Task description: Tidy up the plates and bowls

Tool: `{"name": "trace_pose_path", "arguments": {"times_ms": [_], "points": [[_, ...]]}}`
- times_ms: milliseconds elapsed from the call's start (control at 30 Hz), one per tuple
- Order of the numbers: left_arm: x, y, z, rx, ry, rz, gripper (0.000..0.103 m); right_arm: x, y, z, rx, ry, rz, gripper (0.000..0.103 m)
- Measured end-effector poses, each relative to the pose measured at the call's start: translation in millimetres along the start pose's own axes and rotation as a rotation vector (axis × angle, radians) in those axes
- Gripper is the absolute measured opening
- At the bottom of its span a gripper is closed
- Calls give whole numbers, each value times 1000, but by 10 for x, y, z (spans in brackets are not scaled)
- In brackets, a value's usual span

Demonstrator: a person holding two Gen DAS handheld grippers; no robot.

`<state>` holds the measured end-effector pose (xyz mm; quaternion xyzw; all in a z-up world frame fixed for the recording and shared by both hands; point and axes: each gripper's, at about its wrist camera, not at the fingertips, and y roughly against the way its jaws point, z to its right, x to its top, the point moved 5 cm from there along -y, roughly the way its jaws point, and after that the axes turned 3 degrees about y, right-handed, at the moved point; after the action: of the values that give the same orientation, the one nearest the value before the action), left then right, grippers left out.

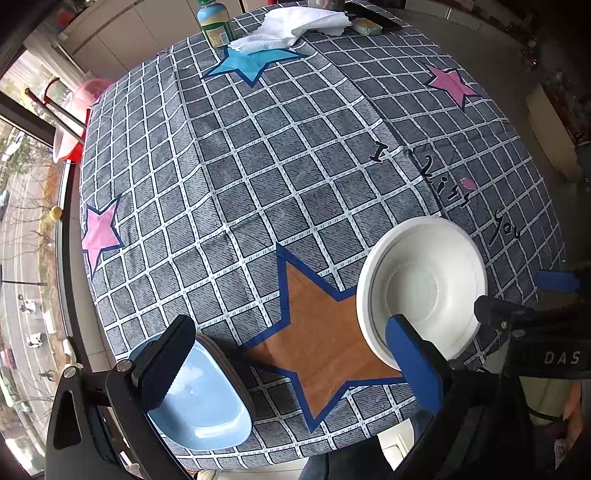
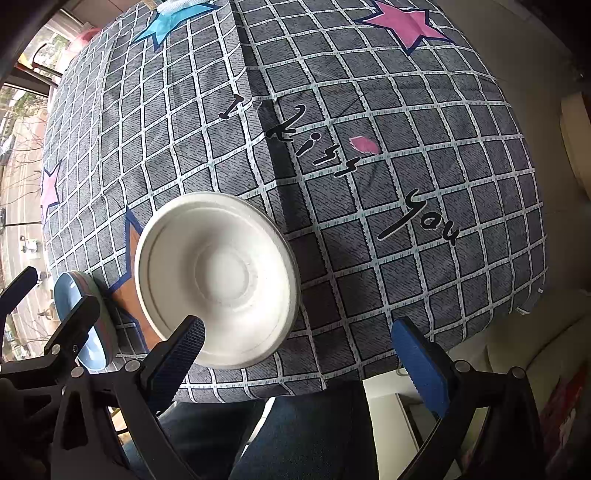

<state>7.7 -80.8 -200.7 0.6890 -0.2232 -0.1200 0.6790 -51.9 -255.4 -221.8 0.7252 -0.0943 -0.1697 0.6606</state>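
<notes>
white bowl [image 2: 218, 280] on tablecloth [image 2: 369, 184] near front edge | blue dish [image 1: 203, 398] beside it, left | left gripper [image 1: 291, 365] open | right gripper [image 2: 306, 354] open | likely light, stiff, slippery: grip rim

Plate [image 1: 424, 288] sits near the front edge of the worktop [image 1: 258, 166], and the bowl [image 1: 207, 402] is off to its left, well apart, right at the front edge too. Way at the back there's a towel [image 1: 295, 29] with a bottle [image 1: 214, 22] just left of it.
</notes>
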Motion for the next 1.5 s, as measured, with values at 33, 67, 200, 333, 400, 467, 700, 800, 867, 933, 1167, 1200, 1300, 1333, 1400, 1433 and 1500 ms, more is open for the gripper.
{"name": "trace_pose_path", "arguments": {"times_ms": [33,67,200,333,400,467,700,800,867,933,1167,1200,1300,1333,1400,1433,1500], "points": [[1,-2,0,0,1,-1,103,0,-9,0,-1,0,-2,102],[3,-3,1,0,1,-1,103,1,-19,0,-1,1,-3,102],[3,-2,2,0,0,-1,103,3,-51,-9,-2,4,-7,102],[2,-12,-2,2,1,-4,103,-12,-53,-11,-15,21,0,102],[5,-15,-7,6,0,-5,103,-22,-31,-9,-33,41,15,102],[7,-20,-7,9,-3,-5,103,-17,1,-23,-57,62,37,102],[17,-20,4,16,-12,-3,103,29,139,-79,-117,109,121,102],[22,-21,3,16,-10,-4,103,60,225,-104,-89,102,168,102],[22,-22,-4,16,-9,-4,103,73,265,-99,-74,95,184,102],[24,-23,-11,16,-8,-3,103,78,271,-104,-62,87,189,102],[17,-32,-25,15,-10,-7,103,86,279,-117,-137,108,199,102],[18,-32,-26,15,-10,-7,103,94,290,-113,-161,117,205,102],[20,-31,-25,15,-8,-6,103,112,325,-107,-218,144,224,102],[19,-31,-25,15,-9,-7,103,118,337,-104,-227,151,228,102],[18,-30,-27,15,-9,-7,103,120,351,-112,-241,161,235,102],[19,-30,-26,15,-9,-7,103,121,357,-111,-245,165,237,102],[19,-30,-26,15,-9,-7,103,117,369,-120,-252,173,244,102]]}}
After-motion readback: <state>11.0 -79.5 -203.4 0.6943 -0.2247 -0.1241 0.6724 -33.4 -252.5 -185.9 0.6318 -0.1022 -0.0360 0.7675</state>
